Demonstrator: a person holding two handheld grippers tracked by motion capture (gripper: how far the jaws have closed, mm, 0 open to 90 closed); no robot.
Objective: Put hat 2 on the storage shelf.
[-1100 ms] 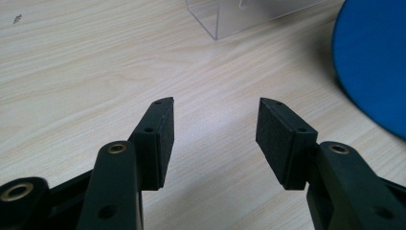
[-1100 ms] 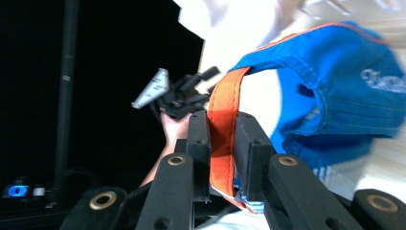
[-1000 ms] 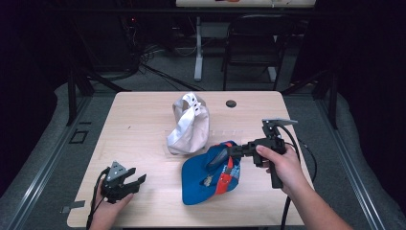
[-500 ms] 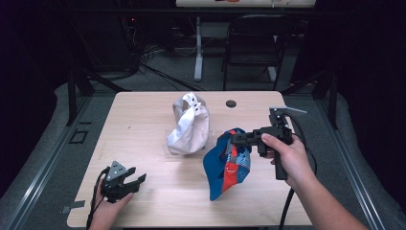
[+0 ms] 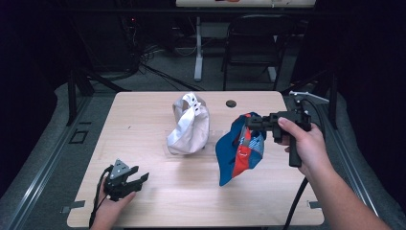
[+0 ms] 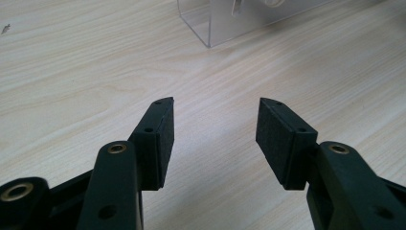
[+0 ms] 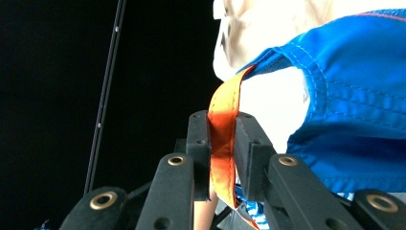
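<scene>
Two caps: a blue cap [image 5: 238, 154] hangs in the air off my right gripper [image 5: 253, 122], and a white cap [image 5: 189, 125] sits on the table [image 5: 143, 120] over a clear stand [image 6: 225, 21].

Right gripper: clamped on the blue cap's orange strap [image 7: 221, 143] — in the right gripper view the strap runs flat between the two pads, pinched along a narrow band.

Left gripper [image 5: 139, 179]: jaws spread wide with nothing between them, low over bare wood near the table's front left corner.

Where the cap is: lifted clear of the table, dangling below and to the left of the right jaws, crown down, just beside the white cap but apart from it as far as I can tell.

Risk, slip: I judge the hold thin — the whole cap hangs from one strap, so a quick swing could pull it through the pads.

Risk, collision: the hanging cap swings near the white cap; moving left without lifting could knock it off the stand.

Risk, view: blue fabric crowds the right gripper view, so I would place it by the high view.
</scene>
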